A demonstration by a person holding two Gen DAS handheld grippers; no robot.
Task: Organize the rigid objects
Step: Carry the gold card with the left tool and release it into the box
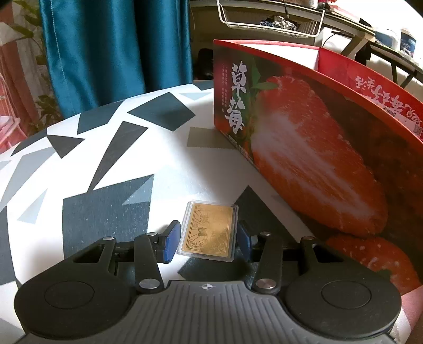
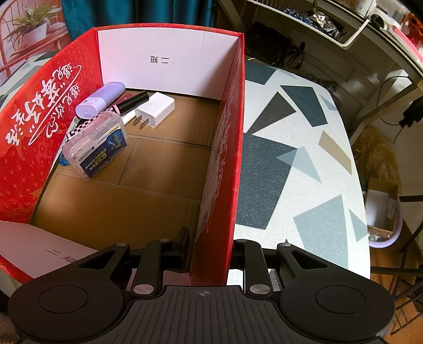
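Observation:
A gold card in a clear plastic case (image 1: 208,230) lies flat on the patterned table, just left of the red strawberry box (image 1: 304,148). My left gripper (image 1: 208,242) is open, with its blue pads (image 1: 171,242) on either side of the card and small gaps showing. My right gripper (image 2: 211,251) is shut on the right wall of the box (image 2: 224,164), one finger inside and one outside. Inside the box lie a clear plastic case with a blue label (image 2: 96,146), a white charger plug (image 2: 154,109), a purple device (image 2: 100,100) and a black-capped pen (image 2: 132,102).
The table (image 2: 304,164) has a white cloth with grey and dark geometric shapes. A teal curtain (image 1: 113,50) hangs behind it. A white wire basket (image 1: 269,16) and a cluttered desk stand at the back. A small open carton (image 2: 380,209) sits on the floor at the right.

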